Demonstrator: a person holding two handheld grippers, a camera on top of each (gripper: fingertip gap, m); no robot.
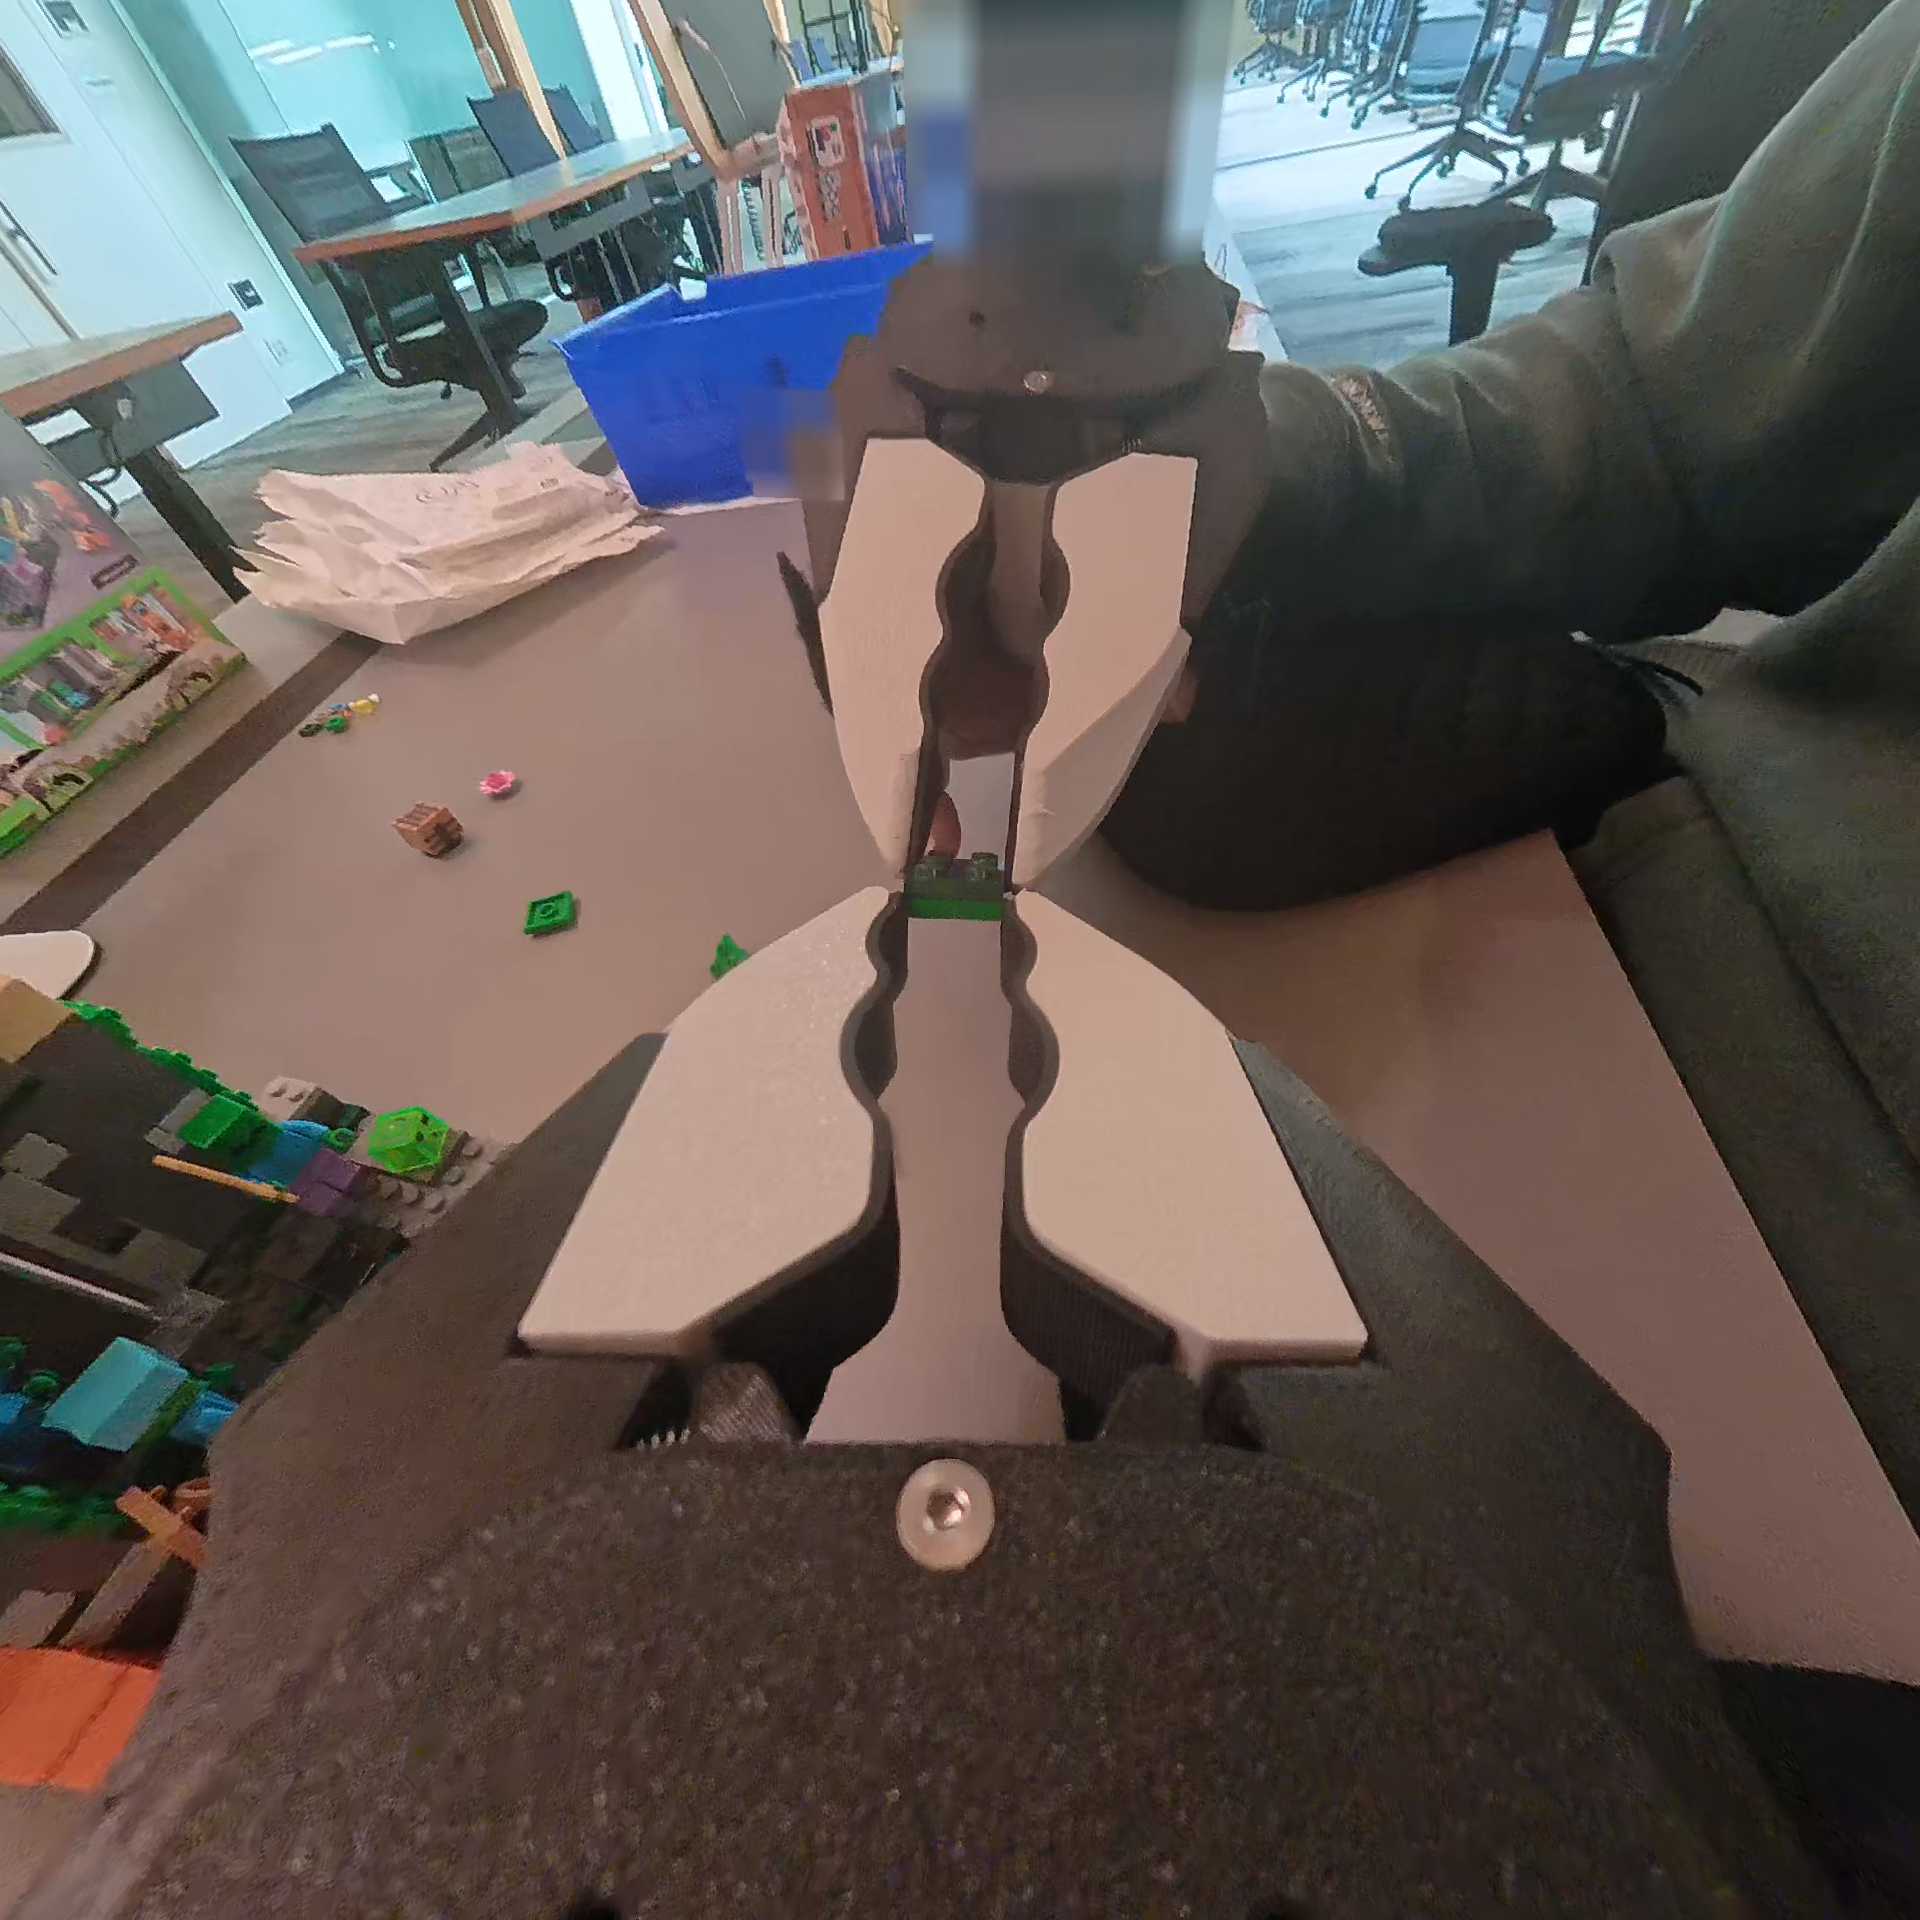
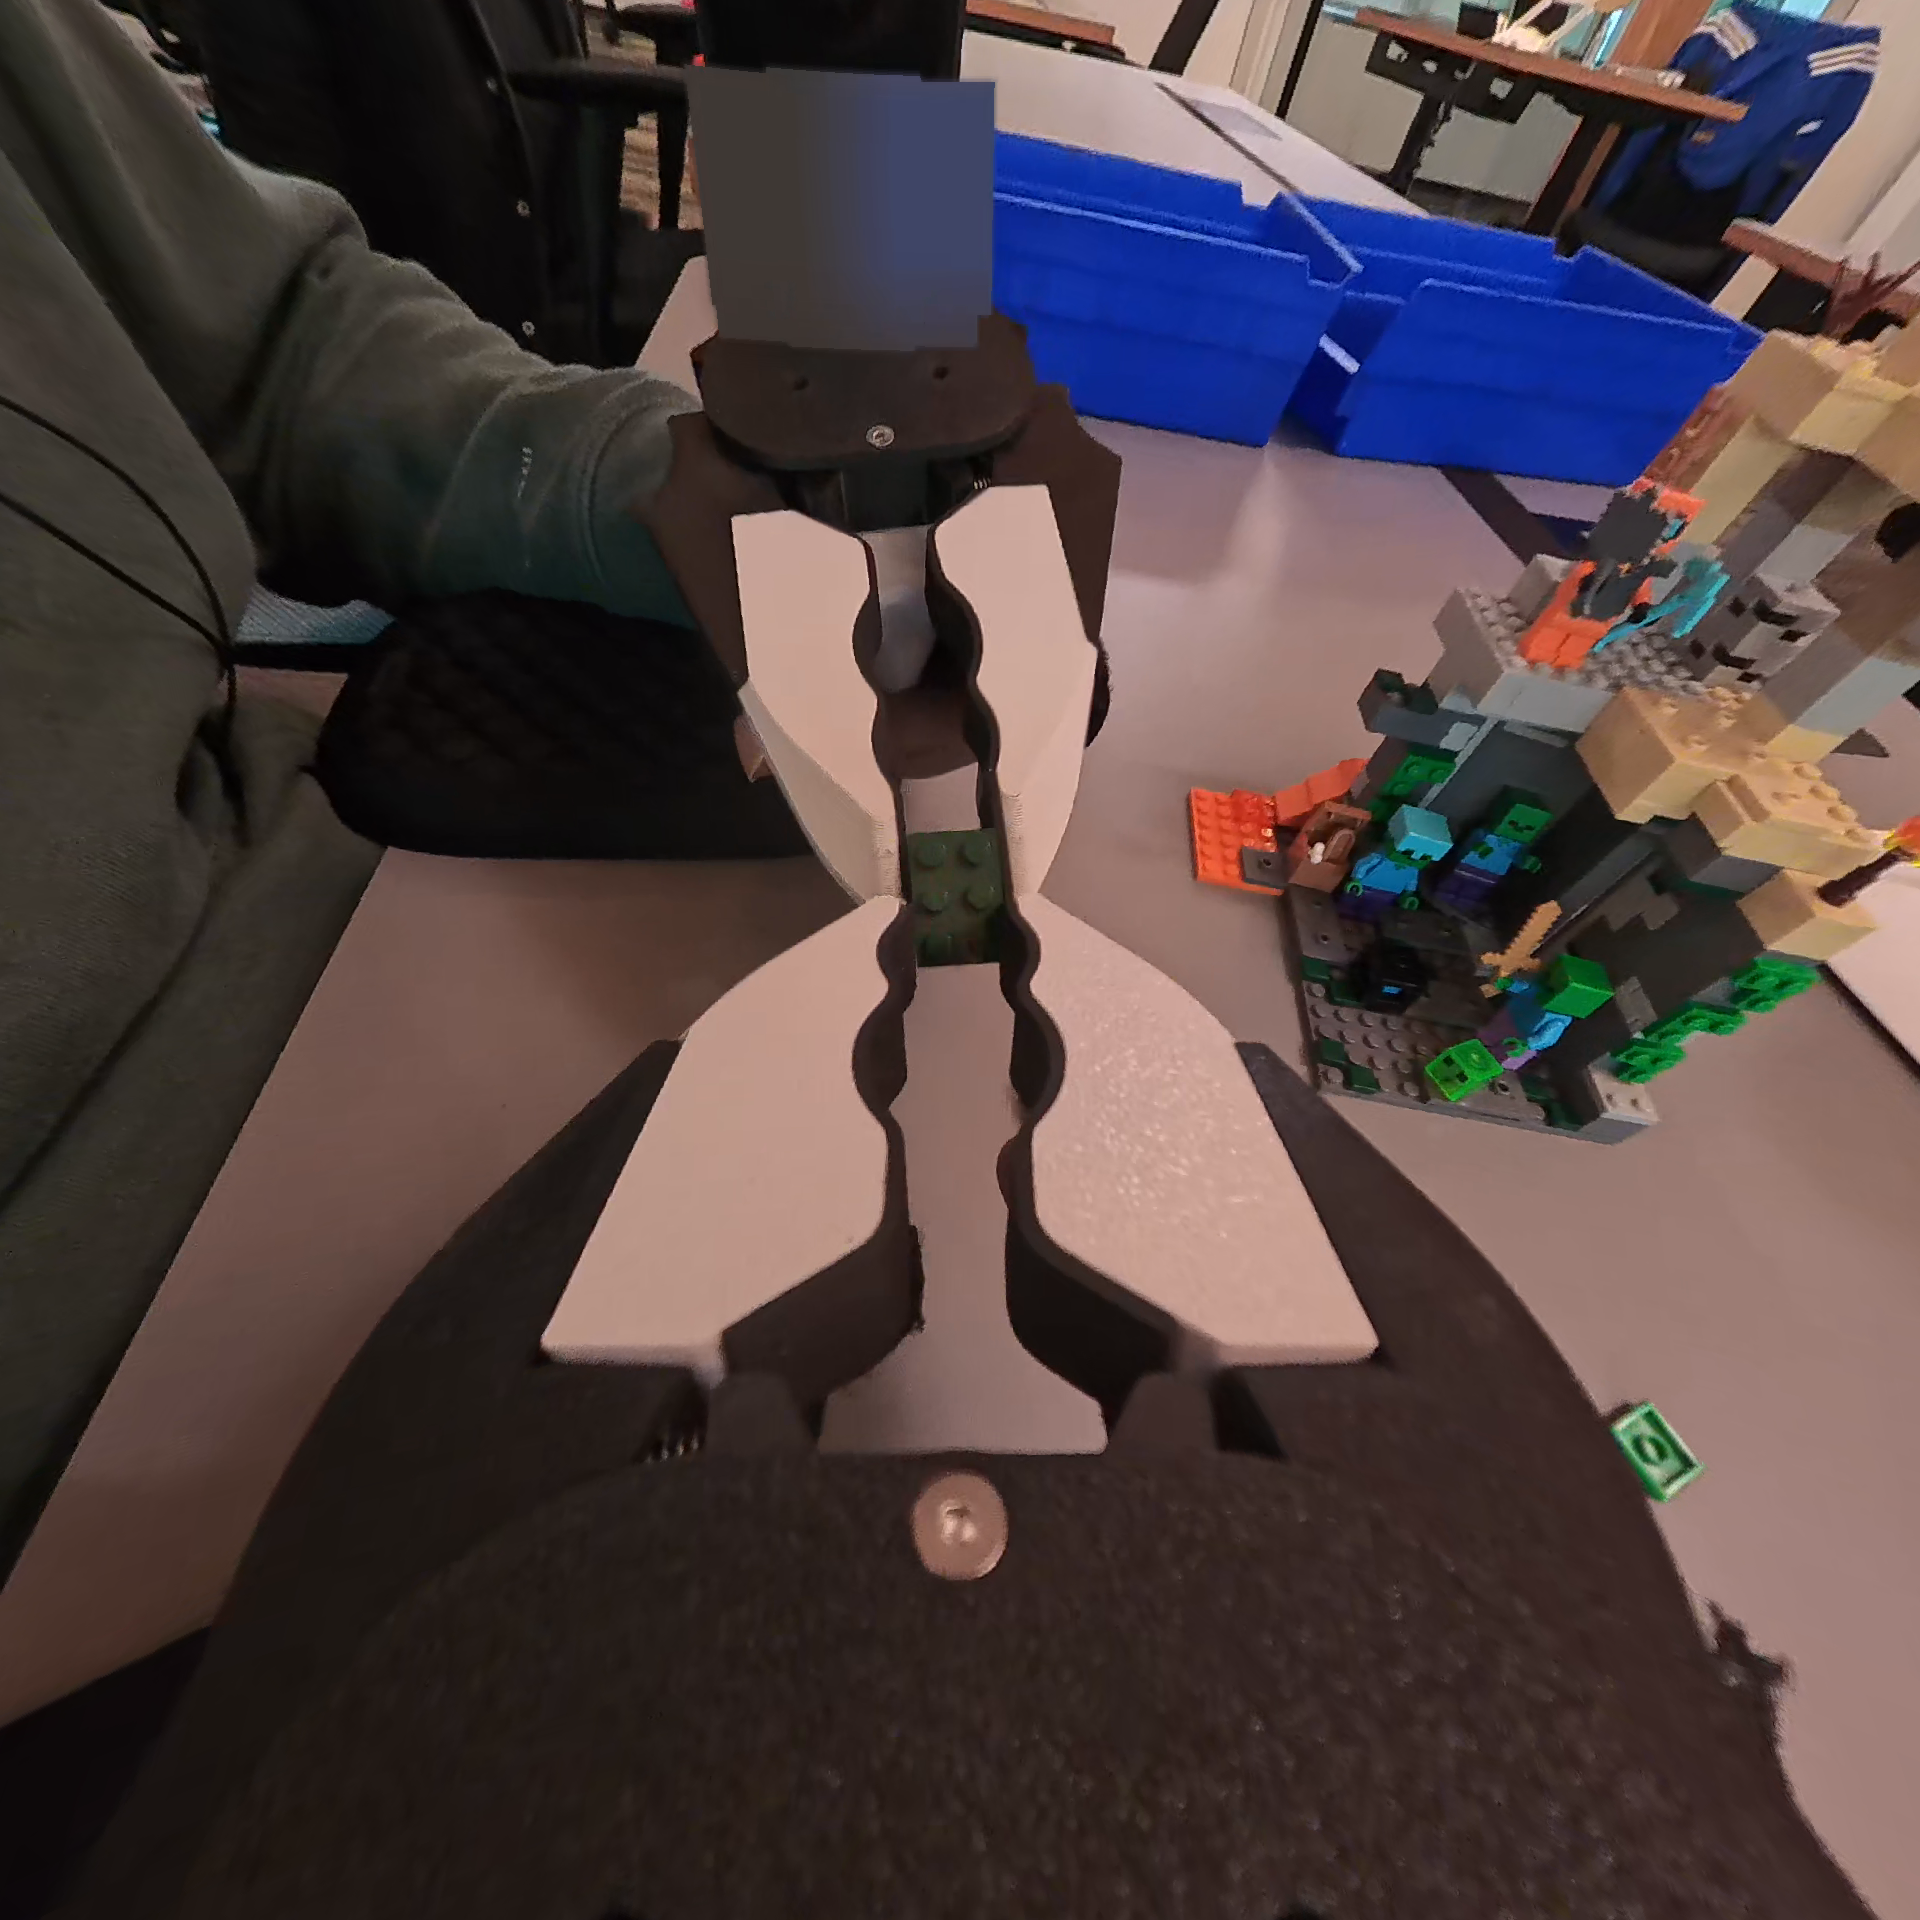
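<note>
Above the grey counter (image 1: pixel 623 665), at frame centre, the left hand-held gripper (image 1: pixel 954 902) and right hand-held gripper (image 2: pixel 958 914) meet tip to tip, both clenched on one small green brick (image 1: pixel 956 891). At right stands a brick model (image 2: pixel 1558 831).

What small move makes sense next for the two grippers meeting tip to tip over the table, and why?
Probably ease the right gripper open. The small green brick piece sits pinched between the fingers of both it and the left gripper, above the grey table. Only one needs to hold it, though which releases is a guess.
</note>
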